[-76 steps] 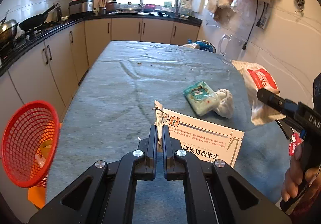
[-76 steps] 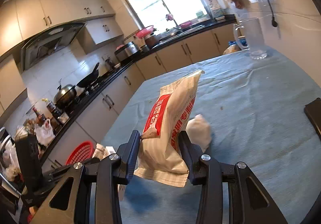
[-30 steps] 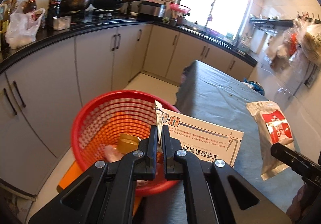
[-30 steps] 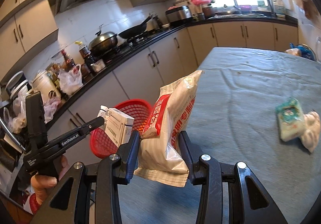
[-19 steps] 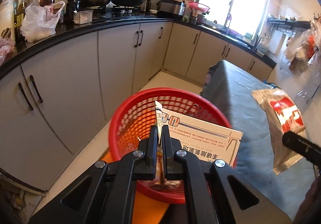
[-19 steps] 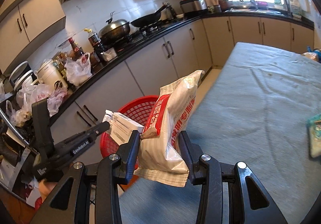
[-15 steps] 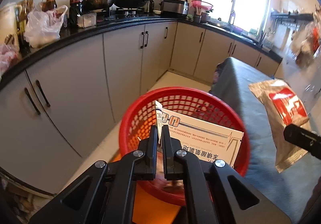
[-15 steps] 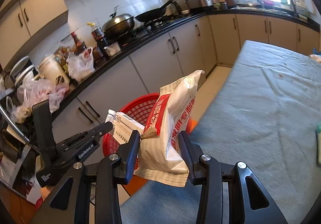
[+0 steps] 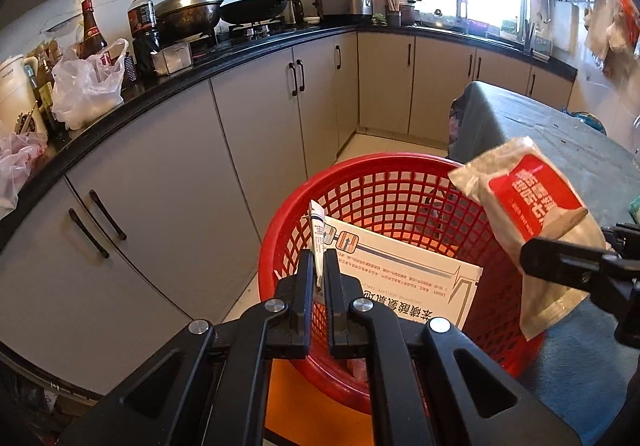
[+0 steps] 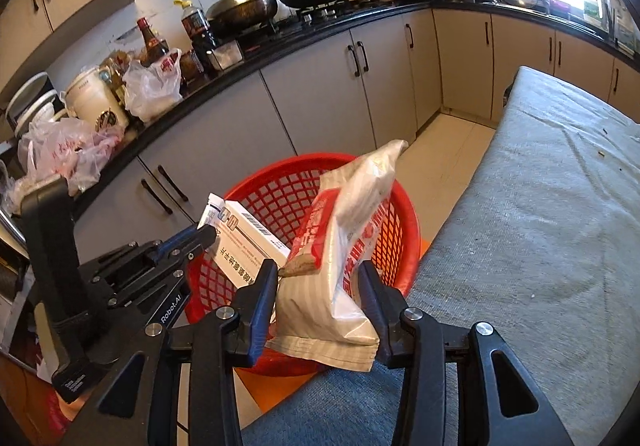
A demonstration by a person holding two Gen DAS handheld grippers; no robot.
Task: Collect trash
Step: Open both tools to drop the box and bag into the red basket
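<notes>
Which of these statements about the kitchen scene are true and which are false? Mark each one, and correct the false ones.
1. The left gripper is shut on the flap of a white box. True.
2. The basket is blue. False: it is red.
3. The snack bag sits between the fingers of the right gripper, whose jaws are opening. True.
4. The white box already lies at the bottom of the basket. False: it hangs above the basket, gripped by the left gripper.
5. The basket stands on the table. False: it sits lower, beside the table's edge, in front of the cabinets.
</notes>
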